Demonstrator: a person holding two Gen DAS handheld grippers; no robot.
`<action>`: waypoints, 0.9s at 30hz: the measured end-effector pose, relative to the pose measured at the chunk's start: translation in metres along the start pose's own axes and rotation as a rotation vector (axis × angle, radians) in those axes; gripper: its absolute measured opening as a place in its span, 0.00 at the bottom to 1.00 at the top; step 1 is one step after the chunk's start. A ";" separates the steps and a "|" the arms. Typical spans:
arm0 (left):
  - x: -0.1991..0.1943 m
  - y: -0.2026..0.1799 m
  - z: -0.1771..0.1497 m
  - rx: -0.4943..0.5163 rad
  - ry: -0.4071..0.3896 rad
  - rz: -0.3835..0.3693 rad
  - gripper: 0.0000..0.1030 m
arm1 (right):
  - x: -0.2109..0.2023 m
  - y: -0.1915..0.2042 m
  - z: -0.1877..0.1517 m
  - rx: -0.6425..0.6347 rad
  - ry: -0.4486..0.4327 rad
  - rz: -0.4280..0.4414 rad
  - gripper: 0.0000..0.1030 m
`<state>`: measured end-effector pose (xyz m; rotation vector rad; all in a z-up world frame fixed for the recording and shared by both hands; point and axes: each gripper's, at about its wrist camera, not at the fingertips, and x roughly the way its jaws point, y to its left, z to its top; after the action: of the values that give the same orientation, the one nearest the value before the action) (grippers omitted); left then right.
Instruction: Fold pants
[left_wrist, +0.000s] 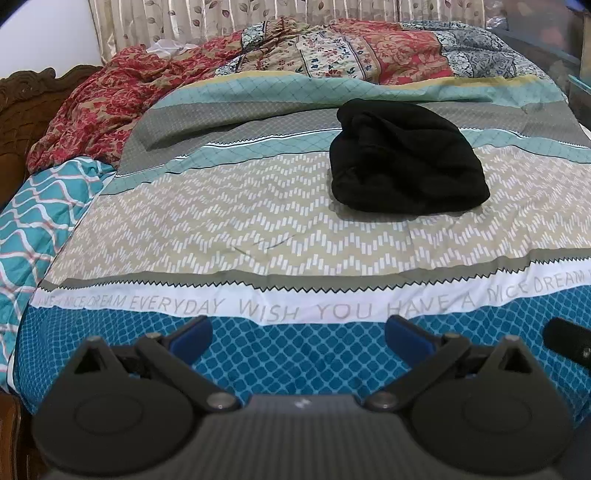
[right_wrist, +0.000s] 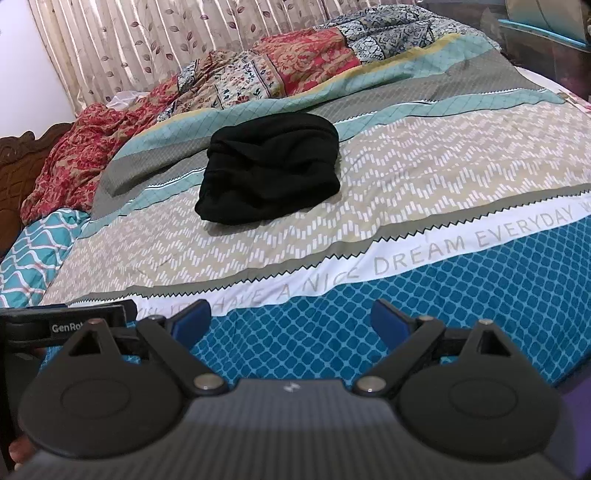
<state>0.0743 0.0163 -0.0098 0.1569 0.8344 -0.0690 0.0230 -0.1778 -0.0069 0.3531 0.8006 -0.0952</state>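
1. The left gripper (left_wrist: 298, 334) hangs low over the blue-lattice band of the bedspread (left_wrist: 258, 236); its blue-padded fingers (left_wrist: 194, 338) stand wide apart with nothing between them; only patterned cloth shows in the gap.
2. The right gripper (right_wrist: 290, 321) sits the same way; its fingers (right_wrist: 388, 323) are spread wide and hold nothing; the printed white strip of the bedspread (right_wrist: 406, 192) runs just ahead of the tips.
3. The black pants (left_wrist: 404, 157) lie well ahead of the left fingers and off to their right, on the beige zigzag band and partly on the grey and teal bands beyond it; from the right gripper the pants (right_wrist: 271, 168) lie well ahead and a little to the left of the fingers; neither gripper touches them.
4. The pants sit as a compact, rounded bundle with creases and overlapping layers; whether this is a finished fold or a loose heap I cannot tell for sure; the soft, bulging outline and uneven edges suggest a heap, so I judge the folding as not yet done, perhaps barely begun.
5. What is left, by that reading: reach forward, take the cloth, spread it flat, lay leg over leg, then fold along the length.
6. Far beyond the pants, a rumpled red floral quilt (left_wrist: 351, 48) is bunched against the curtain (right_wrist: 166, 40); it lies well apart from the work.
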 end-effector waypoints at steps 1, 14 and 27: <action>0.000 0.000 0.000 0.000 0.000 0.000 1.00 | 0.000 0.000 0.000 0.000 -0.003 0.000 0.92; 0.002 -0.003 -0.002 0.008 0.011 -0.009 1.00 | 0.001 -0.001 0.000 0.003 -0.002 -0.001 0.92; -0.003 -0.003 -0.001 0.004 -0.015 -0.006 1.00 | -0.003 -0.004 0.001 0.008 -0.021 -0.003 0.92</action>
<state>0.0711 0.0133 -0.0084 0.1576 0.8196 -0.0778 0.0206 -0.1821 -0.0054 0.3583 0.7802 -0.1048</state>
